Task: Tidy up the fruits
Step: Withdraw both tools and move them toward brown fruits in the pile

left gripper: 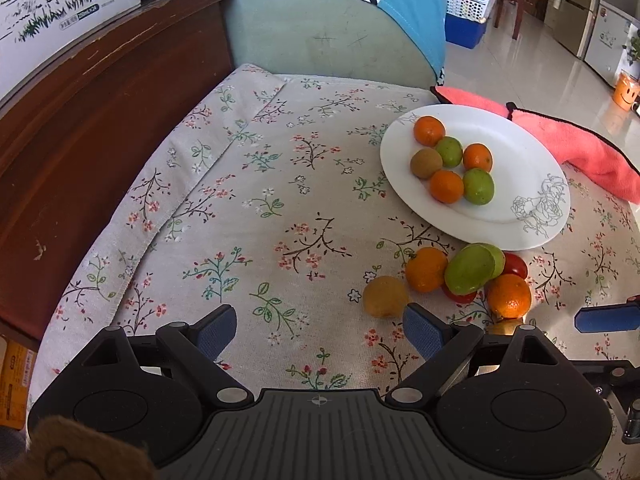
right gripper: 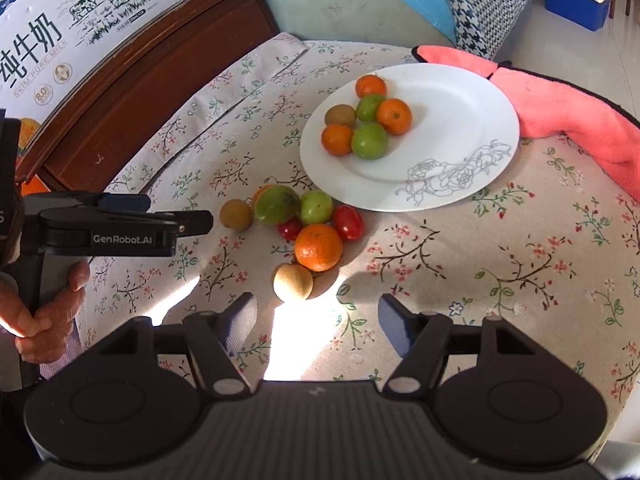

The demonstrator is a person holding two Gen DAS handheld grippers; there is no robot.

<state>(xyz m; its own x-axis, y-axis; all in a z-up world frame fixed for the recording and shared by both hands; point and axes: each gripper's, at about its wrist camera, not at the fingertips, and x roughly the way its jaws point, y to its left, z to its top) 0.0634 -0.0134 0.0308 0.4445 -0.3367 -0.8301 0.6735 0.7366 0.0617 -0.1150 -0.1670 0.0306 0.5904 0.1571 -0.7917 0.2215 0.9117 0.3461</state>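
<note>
A white plate (left gripper: 520, 232) (right gripper: 440, 120) on the floral cloth holds several small fruits: oranges, green ones and a brown one. In front of it lies a loose heap: a big green fruit (left gripper: 474, 268) (right gripper: 277, 205), oranges (left gripper: 509, 295) (right gripper: 319, 247), red tomatoes (right gripper: 348, 222) and two yellow-brown fruits (left gripper: 385, 296) (right gripper: 293, 281). My left gripper (left gripper: 320, 332) is open and empty, with the heap just ahead of its right finger. My right gripper (right gripper: 318, 322) is open and empty too, and the nearest yellow-brown fruit lies just beyond its left finger.
A pink towel (left gripper: 580, 152) (right gripper: 560, 108) lies behind the plate. A dark wooden board (left gripper: 80, 140) and a milk carton (right gripper: 60, 40) stand along the left. A pale green cushion back (left gripper: 312, 40) closes the far side. A hand (right gripper: 48, 308) holds the left gripper's handle.
</note>
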